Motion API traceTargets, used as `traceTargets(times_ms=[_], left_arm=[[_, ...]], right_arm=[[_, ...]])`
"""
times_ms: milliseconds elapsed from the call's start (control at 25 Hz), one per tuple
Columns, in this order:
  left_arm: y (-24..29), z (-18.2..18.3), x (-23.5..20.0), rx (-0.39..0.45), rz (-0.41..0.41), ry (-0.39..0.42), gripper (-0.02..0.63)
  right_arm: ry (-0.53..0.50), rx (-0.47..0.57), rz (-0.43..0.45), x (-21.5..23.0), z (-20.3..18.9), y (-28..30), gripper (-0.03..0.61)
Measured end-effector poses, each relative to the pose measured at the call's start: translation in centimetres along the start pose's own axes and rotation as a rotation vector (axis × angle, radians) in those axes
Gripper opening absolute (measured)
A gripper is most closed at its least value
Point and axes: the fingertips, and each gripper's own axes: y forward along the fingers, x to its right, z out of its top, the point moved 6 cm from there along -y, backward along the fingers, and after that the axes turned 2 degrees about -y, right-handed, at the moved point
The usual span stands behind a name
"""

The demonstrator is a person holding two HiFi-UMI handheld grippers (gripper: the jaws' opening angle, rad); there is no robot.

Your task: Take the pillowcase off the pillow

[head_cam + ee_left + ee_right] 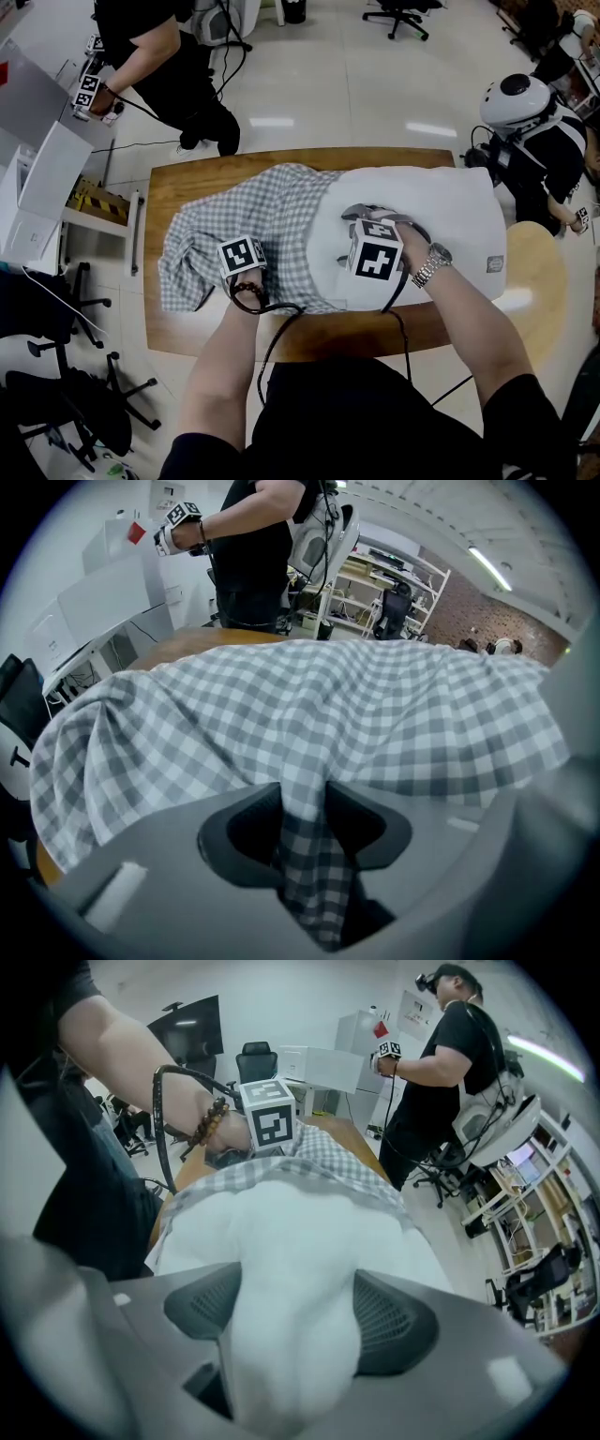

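Note:
A white pillow (441, 216) lies across the wooden table (183, 183), its left part still inside a grey-and-white checked pillowcase (253, 211). My left gripper (242, 255) stands over the loose, bunched end of the pillowcase. In the left gripper view the left gripper (302, 803) is shut on a fold of checked pillowcase (309, 705). My right gripper (373, 246) sits on the bare pillow just right of the case's open edge. In the right gripper view the right gripper (295, 1312) squeezes a bulge of pillow (291, 1232) between its pads, with the pillowcase (309, 1162) beyond.
A person in black (159, 56) stands past the table's far left corner holding grippers. Another person with a white helmet (517, 98) is at the far right. Office chairs (66, 375) stand to the left, and a round tabletop (548, 272) adjoins the right end.

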Motion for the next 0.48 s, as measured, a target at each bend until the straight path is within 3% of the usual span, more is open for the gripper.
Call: traceTargets(times_ms=[200, 480], left_arm=[[-0.6, 0.6, -0.2, 0.012, -0.044, -0.021, 0.040], [-3.0, 1.3, -0.8, 0.073, -0.109, -0.081, 0.020]], right_arm=[[-0.021, 0.025, 0.000, 0.1, 0.4, -0.7, 0.254], [-0.072, 0.041, -0.075, -0.3, 1.0, -2.9, 0.054]])
